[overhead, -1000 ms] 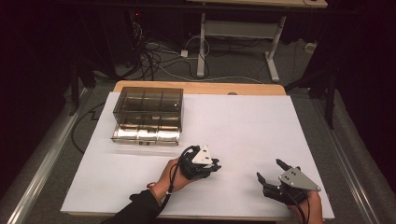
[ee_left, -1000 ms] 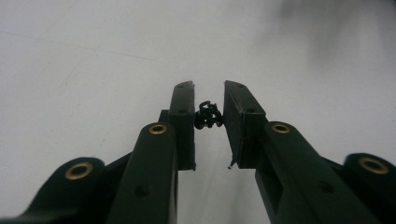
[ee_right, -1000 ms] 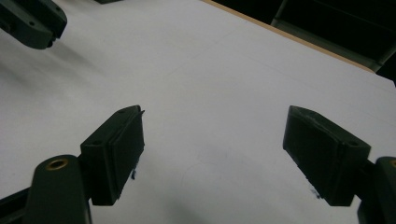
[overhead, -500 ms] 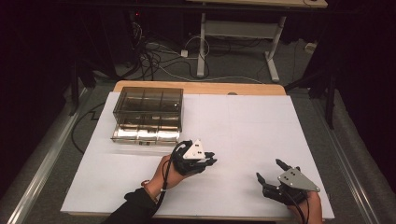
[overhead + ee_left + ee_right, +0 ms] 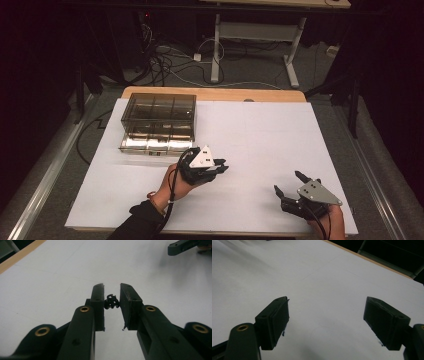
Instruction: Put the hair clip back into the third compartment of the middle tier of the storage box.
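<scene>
The left tool (image 5: 220, 167) is closed on a small black tangled piece (image 5: 111, 301), which sits between its pads, above the white surface (image 5: 250, 135) near the front edge. The right tool (image 5: 288, 182) rests near the front right corner, wide and holding nothing. A compartment box (image 5: 159, 122) stands toward the back left corner.

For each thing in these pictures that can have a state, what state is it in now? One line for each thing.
Left gripper: shut on a small black tangled piece, held above the white table top.
Right gripper: open, nothing between its jaws, low over the table top.
Compartment box: clear and smoky, lid raised at the back, front row of compartments uncovered; contents too small to tell.
</scene>
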Action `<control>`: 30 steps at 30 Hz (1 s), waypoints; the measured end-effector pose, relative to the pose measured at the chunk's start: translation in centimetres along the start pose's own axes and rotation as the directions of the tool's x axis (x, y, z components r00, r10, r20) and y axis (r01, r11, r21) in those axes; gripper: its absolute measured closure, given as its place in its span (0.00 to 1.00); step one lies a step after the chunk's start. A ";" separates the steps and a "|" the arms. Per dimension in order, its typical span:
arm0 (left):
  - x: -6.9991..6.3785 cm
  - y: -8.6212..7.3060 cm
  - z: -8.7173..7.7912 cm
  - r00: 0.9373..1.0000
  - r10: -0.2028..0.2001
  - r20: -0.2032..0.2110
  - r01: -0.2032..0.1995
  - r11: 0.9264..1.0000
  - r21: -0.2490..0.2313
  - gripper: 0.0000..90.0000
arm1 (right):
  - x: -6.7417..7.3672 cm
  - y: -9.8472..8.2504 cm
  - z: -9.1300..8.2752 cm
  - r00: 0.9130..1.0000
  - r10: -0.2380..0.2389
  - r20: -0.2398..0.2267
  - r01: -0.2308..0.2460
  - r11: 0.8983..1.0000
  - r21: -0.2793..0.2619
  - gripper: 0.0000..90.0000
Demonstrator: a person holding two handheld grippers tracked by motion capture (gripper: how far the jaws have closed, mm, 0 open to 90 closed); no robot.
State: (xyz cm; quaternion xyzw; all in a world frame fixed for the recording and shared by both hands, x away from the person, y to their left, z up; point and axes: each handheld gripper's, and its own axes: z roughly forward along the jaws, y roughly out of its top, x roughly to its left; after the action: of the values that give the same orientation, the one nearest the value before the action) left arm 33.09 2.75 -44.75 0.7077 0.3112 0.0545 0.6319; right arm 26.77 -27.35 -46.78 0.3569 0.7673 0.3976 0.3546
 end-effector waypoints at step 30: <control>1.6 1.6 -2.1 0.999 -0.012 -0.040 0.010 0.998 -0.064 0.80 | -0.1 0.0 -0.1 1.000 0.000 0.005 0.000 1.000 -0.004 0.23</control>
State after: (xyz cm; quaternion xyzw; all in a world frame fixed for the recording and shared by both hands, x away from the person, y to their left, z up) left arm 34.01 5.34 -43.37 0.6842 0.3259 0.0751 0.6481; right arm 26.70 -27.43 -46.69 0.3570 0.7657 0.3984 0.3571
